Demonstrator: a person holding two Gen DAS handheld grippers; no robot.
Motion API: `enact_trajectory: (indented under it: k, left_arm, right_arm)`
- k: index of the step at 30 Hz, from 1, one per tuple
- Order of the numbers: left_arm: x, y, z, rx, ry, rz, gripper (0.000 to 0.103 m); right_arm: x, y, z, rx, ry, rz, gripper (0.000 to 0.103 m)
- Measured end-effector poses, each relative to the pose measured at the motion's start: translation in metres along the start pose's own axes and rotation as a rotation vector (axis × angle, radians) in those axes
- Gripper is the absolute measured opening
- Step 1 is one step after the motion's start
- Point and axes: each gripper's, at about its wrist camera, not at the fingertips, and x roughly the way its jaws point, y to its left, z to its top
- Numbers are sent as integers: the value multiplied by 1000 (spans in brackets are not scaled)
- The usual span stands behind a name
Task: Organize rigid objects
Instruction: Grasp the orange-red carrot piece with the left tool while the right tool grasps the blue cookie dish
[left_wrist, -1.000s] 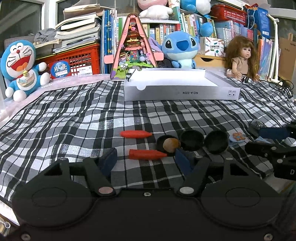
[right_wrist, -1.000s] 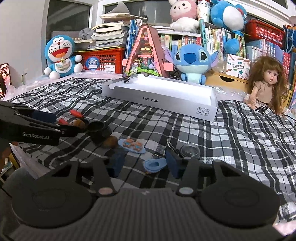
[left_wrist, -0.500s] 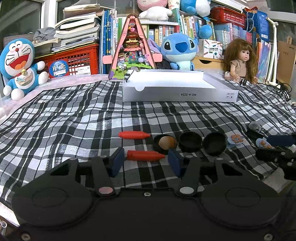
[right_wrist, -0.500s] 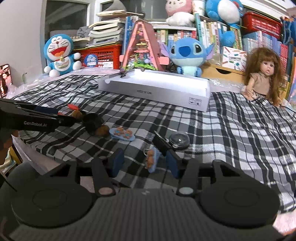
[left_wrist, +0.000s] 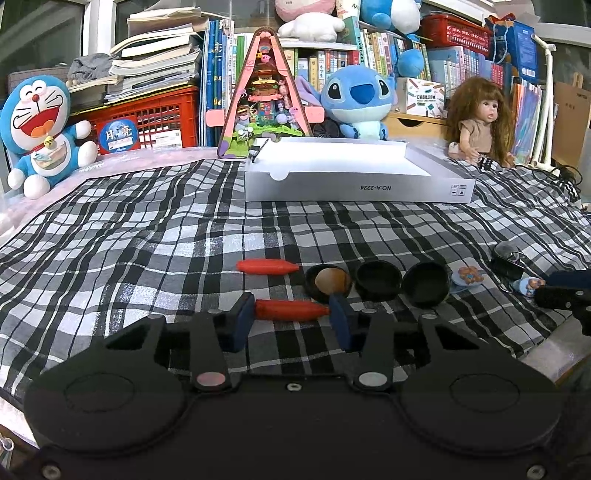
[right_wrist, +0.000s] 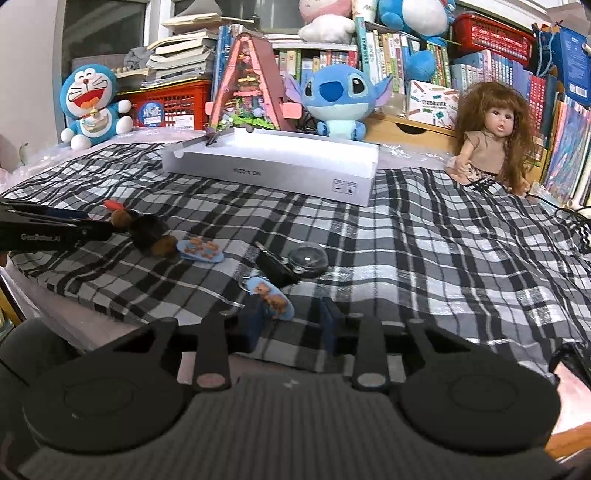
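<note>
My left gripper (left_wrist: 291, 319) is open, with a red carrot-shaped toy (left_wrist: 291, 309) lying between its fingertips on the checked cloth. A second red toy (left_wrist: 266, 266) lies just beyond. Three black cups (left_wrist: 378, 280) stand in a row; the leftmost holds a brown ball (left_wrist: 330, 279). My right gripper (right_wrist: 289, 322) is open around a blue bear-print clip (right_wrist: 271, 301), which touches the left finger. Another bear clip (right_wrist: 199, 250), a black clasp (right_wrist: 275, 268) and a clear dome (right_wrist: 307, 258) lie beyond it. The white open box (left_wrist: 354, 177) sits at the back.
Plush toys, a pink triangular dollhouse (left_wrist: 264, 96), a doll (left_wrist: 480, 122), a red crate and bookshelves line the back. The cloth's front edge drops off just under both grippers. My left gripper shows at the left of the right wrist view (right_wrist: 55, 229).
My left gripper has moved forward so the near red toy lies between its fingers. My right gripper has shifted and the bear clip now lies flatter between its fingers.
</note>
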Motion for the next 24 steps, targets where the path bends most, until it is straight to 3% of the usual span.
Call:
enact_trajectory:
  k: [6,12,16,20,22,24]
  left_arm:
    - [-1,1,-1,-7,1,0,42]
    - [-3,1,-1,-6,0,-2,42]
    - [-3,1,0,-8,1,-3,42]
    - [-3,1,-1,-8,2,0,42]
    - [-4,1,0,-14,3,3,42]
    - [-5,1,3,-30,4,6,42]
  right_arm:
    - [0,-11,1,55,16,-100,57]
    - [-10,-3,0,56,-48,-17,71]
    - [-2,9,5,-8,-48,-18,73]
    - [8,9,7,15,-27,-21,73]
    - [10,10,6,27,-18,-20,66]
    - [10,12,5,30,-14,-28,43]
